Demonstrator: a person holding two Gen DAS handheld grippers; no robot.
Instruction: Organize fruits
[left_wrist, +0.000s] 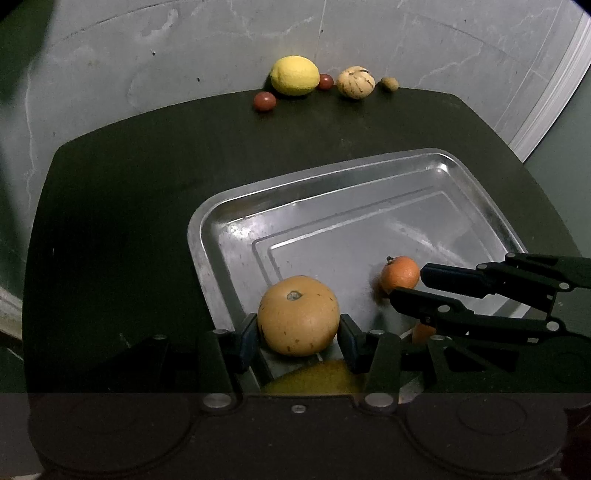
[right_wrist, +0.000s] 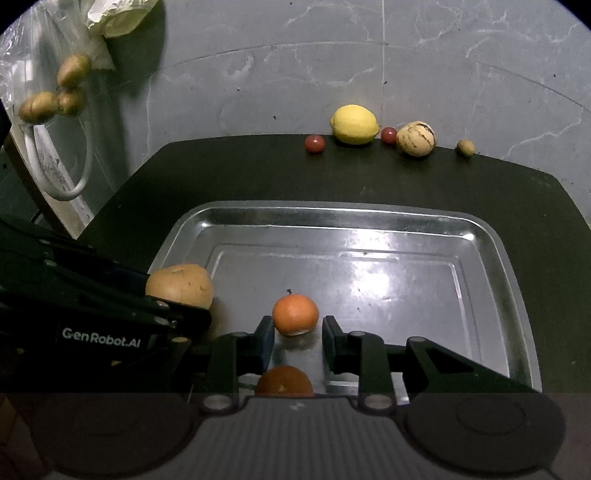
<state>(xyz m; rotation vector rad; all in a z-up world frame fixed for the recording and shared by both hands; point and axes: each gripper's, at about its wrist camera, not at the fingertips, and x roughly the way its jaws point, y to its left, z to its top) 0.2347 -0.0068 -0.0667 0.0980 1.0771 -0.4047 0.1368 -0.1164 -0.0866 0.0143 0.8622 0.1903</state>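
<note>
A tan round fruit (left_wrist: 298, 315) sits at the near left corner of the metal tray (left_wrist: 221, 229), and my left gripper (left_wrist: 298, 334) is shut on it, both pads touching its sides. A small orange (right_wrist: 295, 314) rests on the tray floor just ahead of my right gripper (right_wrist: 298, 332), which is open with a gap beside the fruit. A second orange (right_wrist: 283, 382) lies under the right gripper. A yellowish fruit (left_wrist: 314, 376) shows under the left gripper. A lemon (right_wrist: 354, 124), two small red fruits (right_wrist: 314, 143), a pale striped fruit (right_wrist: 416, 139) and a small brown one (right_wrist: 465, 147) line the table's far edge.
The dark table (left_wrist: 129, 221) has rounded corners and ends at a grey marbled wall (right_wrist: 258, 74). A clear plastic bag with several brown fruits (right_wrist: 55, 92) hangs off to the far left, beyond the table. The tray's far half is bare metal.
</note>
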